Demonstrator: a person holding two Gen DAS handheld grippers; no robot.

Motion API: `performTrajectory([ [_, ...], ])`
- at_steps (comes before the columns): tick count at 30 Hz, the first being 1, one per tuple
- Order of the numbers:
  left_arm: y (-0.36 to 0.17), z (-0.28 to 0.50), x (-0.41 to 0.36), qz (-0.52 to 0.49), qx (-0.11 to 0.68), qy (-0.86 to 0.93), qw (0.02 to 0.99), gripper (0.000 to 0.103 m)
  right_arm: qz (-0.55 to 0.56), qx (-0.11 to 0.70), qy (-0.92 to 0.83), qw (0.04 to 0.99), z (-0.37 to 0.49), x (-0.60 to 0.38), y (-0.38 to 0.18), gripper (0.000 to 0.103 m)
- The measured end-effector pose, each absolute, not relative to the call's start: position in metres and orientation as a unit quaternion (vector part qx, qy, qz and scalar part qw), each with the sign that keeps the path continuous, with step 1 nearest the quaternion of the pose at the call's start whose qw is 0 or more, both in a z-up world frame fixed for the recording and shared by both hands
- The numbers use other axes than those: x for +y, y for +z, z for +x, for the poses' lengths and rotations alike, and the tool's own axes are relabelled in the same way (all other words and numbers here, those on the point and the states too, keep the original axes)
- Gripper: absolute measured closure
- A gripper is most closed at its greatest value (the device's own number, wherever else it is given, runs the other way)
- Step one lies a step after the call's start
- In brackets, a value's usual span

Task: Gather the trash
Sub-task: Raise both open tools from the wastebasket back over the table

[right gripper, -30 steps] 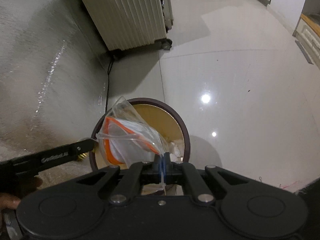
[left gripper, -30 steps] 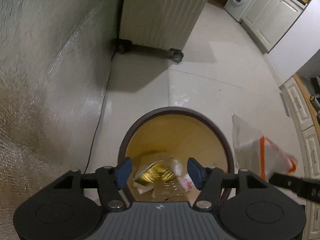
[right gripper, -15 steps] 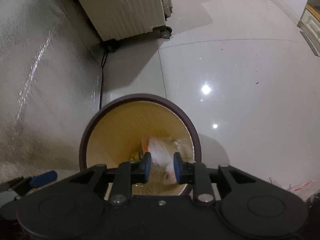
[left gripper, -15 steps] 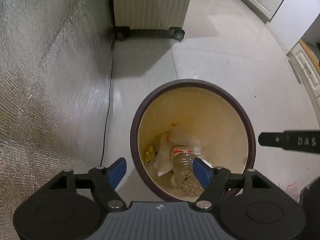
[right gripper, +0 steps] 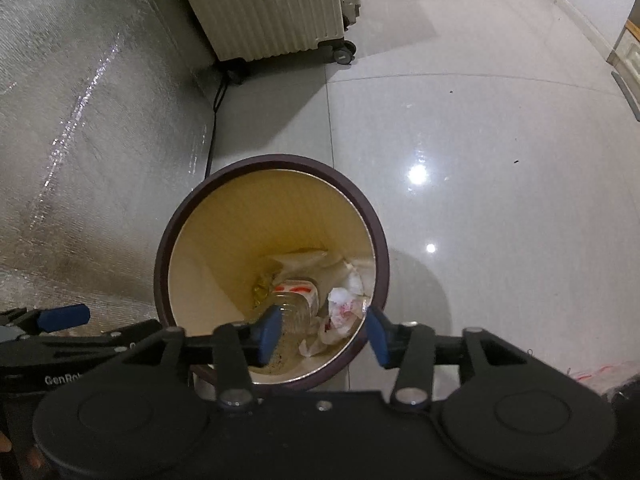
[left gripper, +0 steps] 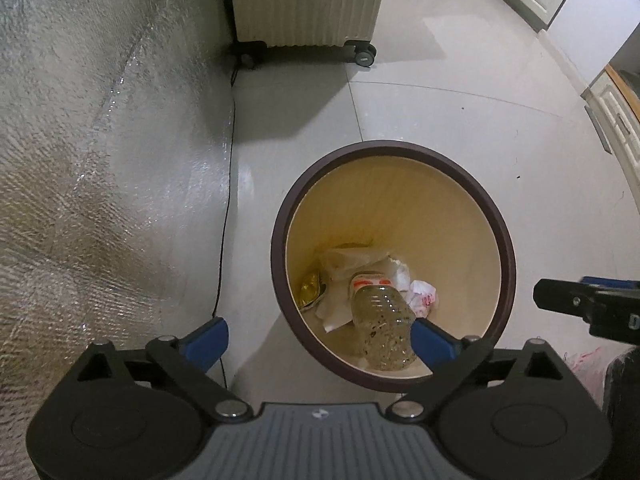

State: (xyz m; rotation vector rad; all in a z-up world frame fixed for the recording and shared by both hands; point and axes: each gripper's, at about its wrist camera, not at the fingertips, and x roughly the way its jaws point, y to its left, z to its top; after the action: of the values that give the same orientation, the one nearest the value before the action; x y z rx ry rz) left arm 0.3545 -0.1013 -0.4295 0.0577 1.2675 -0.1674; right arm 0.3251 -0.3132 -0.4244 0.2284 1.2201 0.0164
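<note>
A round bin (left gripper: 505, 240) with a dark brown rim and yellow inside stands on the floor; it also shows in the right wrist view (right gripper: 168, 240). Inside lie a clear plastic bottle (left gripper: 382, 320) (right gripper: 296, 300), a clear bag (left gripper: 352, 260), crumpled white paper with red print (left gripper: 422, 296) (right gripper: 344, 304) and a gold wrapper (left gripper: 310, 292). My left gripper (left gripper: 318, 340) is open and empty at the bin's near-left rim. My right gripper (right gripper: 322, 334) is open and empty over the bin's near rim.
A cream ribbed suitcase on wheels (left gripper: 304, 0) (right gripper: 272, 4) stands behind the bin. A silver foil mat (left gripper: 100, 160) covers the left, with a black cable (left gripper: 226, 200) along its edge. White cabinets (left gripper: 616, 108) are at the right. A red-printed bag (left gripper: 584, 364) lies on the glossy tile floor.
My right gripper opened and dropped the orange-trimmed clear bag into the bin. Both grippers have pulled back and up from the bin; the left has opened wider.
</note>
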Motion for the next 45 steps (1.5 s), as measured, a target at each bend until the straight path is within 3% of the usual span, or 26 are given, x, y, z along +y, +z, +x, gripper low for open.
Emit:
performTrajectory([
  [3, -0.423, 0.351, -0.1, 0.027, 0.591, -0.076, 0.802, 0.0, 0.114, 0.561, 0.007, 0.82, 0.316, -0.318, -0.418, 0.023],
  [15, -0.389, 0.333, -0.089, 0.026, 0.587, -0.054, 0.807, 0.0, 0.1, 0.542, 0.006, 0.834, 0.292, -0.32, -0.393, 0.0],
  [45, -0.244, 0.238, -0.079, 0.024, 0.477, -0.074, 0.876, 0.0, 0.078, 0.474, -0.039, 0.876, 0.206, -0.312, -0.284, 0.0],
])
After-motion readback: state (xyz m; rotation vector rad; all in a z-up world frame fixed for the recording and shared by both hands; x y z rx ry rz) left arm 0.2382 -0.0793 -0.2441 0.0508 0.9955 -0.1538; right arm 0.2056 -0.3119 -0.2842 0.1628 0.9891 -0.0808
